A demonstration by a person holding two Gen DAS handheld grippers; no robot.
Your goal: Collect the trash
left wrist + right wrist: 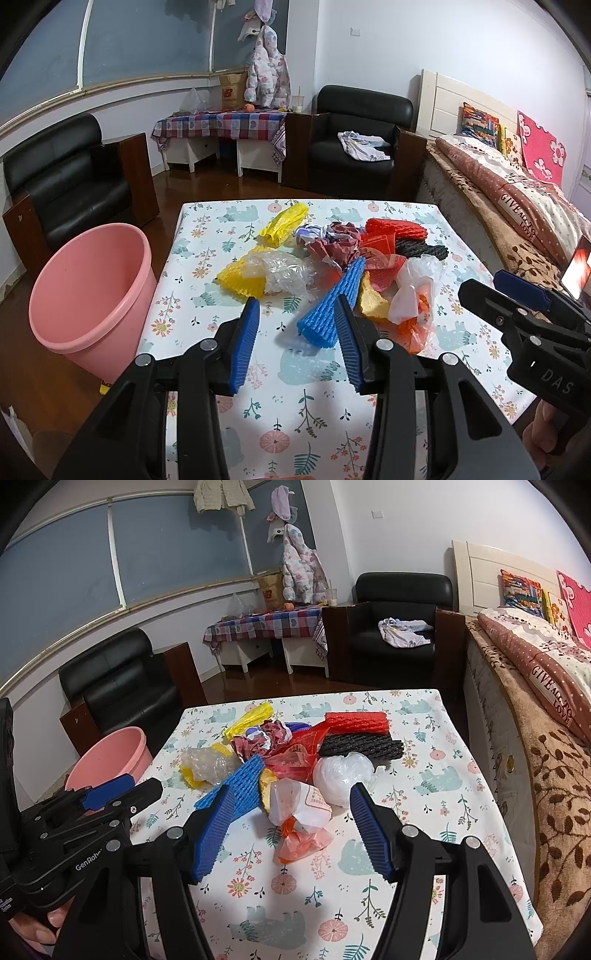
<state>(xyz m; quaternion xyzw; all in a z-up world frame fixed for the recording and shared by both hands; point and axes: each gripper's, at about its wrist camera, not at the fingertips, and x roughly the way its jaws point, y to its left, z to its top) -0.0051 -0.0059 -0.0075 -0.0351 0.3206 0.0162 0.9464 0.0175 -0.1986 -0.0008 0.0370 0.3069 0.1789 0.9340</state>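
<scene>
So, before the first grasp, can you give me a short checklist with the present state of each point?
1. Left gripper open, nothing held: ok.
2. Right gripper open, nothing held: ok.
3. Blue foam net near the left fingers, not between them: not ok.
4. Orange and white plastic bag ahead of the right gripper: ok.
5. Pink bucket upright beside the table, mouth open: ok.
6. Bucket bottom free of objects: cannot tell.
</scene>
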